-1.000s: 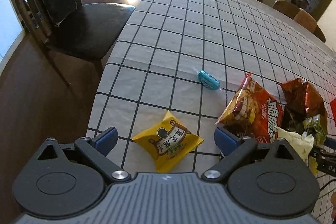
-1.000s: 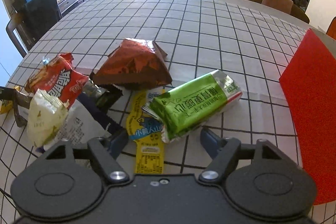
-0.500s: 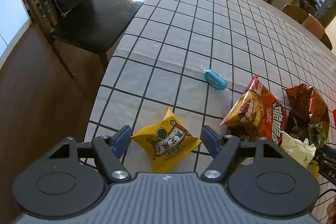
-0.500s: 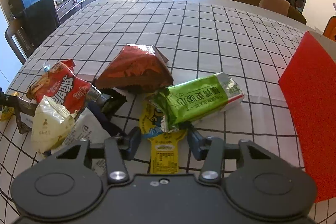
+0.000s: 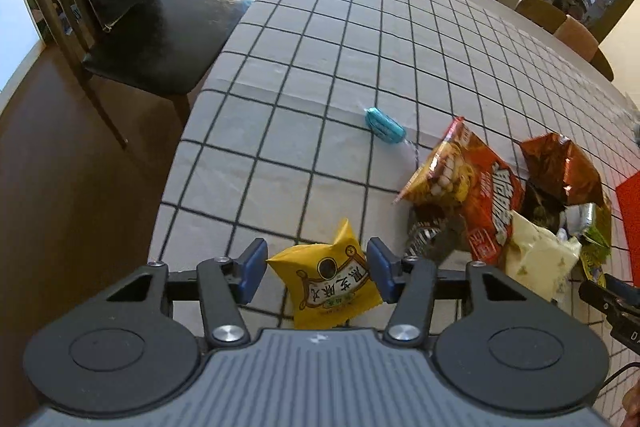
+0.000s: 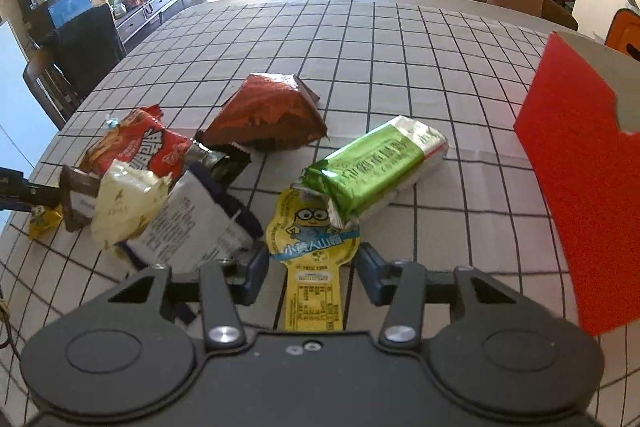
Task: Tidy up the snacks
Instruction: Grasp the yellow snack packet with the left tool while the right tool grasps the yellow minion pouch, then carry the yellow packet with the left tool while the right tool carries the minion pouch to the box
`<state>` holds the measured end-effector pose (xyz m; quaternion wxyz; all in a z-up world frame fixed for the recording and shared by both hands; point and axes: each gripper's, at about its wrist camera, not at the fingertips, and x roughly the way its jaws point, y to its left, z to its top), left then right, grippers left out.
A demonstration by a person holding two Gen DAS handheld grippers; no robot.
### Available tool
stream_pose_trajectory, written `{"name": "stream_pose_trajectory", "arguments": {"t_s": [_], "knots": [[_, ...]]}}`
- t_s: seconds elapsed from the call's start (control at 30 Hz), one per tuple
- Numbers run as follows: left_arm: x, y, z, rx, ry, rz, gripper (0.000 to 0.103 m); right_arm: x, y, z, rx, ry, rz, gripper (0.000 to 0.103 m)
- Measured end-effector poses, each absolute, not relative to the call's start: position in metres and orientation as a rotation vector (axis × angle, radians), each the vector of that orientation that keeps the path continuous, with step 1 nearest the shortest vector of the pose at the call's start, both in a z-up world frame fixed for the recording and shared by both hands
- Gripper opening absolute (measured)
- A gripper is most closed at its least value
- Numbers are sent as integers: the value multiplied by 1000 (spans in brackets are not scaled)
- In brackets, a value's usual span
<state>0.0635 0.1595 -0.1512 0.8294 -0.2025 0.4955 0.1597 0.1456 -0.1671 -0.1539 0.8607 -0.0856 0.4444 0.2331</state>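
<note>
Closing on the yellow snack packet (image 5: pixel 326 285), the left gripper (image 5: pixel 316 271) has its blue pads flanking the pouch near the tabletop's (image 5: pixel 320 67) near edge; the right pad looks to be touching the wrapper while a sliver of gap shows on the left, so the hold is not yet firm. This puffy pillow pack seems light, soft and slick, so it is best pinched across its middle, gently. The right gripper (image 6: pixel 310 269) sits narrowed around the flat yellow cartoon pouch (image 6: pixel 314 259), whose round head lies between the pads, but I cannot tell whether they press it. That pouch looks thin and floppy, partly tucked under the green wrapped bar (image 6: pixel 372 167); its stiffer sealed neck seems the surest place to hold.
</note>
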Motion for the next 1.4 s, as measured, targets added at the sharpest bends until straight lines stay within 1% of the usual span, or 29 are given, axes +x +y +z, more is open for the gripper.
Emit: {"name": "stream_pose_trajectory", "arguments": {"t_s": [0.2, 0.23, 0.27, 0.4, 0.43, 0.5, 0.53, 0.87, 1.03, 1.13, 1.2, 1.3, 1.33, 1.37, 1.4], "knots": [[59, 146, -151, -389, 1061, 319, 51, 129, -176, -145, -171, 931, 516, 47], [58, 144, -150, -391, 1062, 316, 50, 127, -177, -143, -169, 929, 519, 47], [57, 143, -150, -396, 1064, 311, 47, 125, -179, -142, -166, 925, 519, 47], [55, 137, -148, -402, 1080, 299, 47, 122, -186, -135, -147, 915, 522, 46], [54, 134, -147, -393, 1086, 299, 46, 121, -187, -133, -146, 912, 522, 44], [52, 132, -144, -405, 1084, 286, 46, 119, -191, -129, -145, 905, 527, 24], [51, 130, -142, -405, 1082, 285, 46, 120, -192, -128, -144, 907, 528, 19], [46, 122, -132, -397, 1079, 287, 46, 116, -205, -130, -149, 917, 553, 17], [43, 116, -125, -387, 1074, 271, 46, 107, -203, -119, -246, 880, 575, 18], [43, 113, -123, -387, 1073, 259, 46, 108, -206, -123, -273, 950, 595, 19], [43, 111, -122, -386, 1070, 254, 46, 109, -210, -126, -254, 983, 594, 24], [42, 110, -122, -391, 1071, 245, 46, 112, -217, -131, -198, 1027, 576, 38], [43, 110, -123, -391, 1073, 243, 46, 112, -219, -131, -181, 1032, 572, 54], [43, 110, -123, -391, 1075, 242, 46, 111, -220, -132, -175, 1025, 562, 79], [43, 110, -124, -393, 1077, 242, 46, 109, -221, -132, -172, 1003, 551, 88]]}}
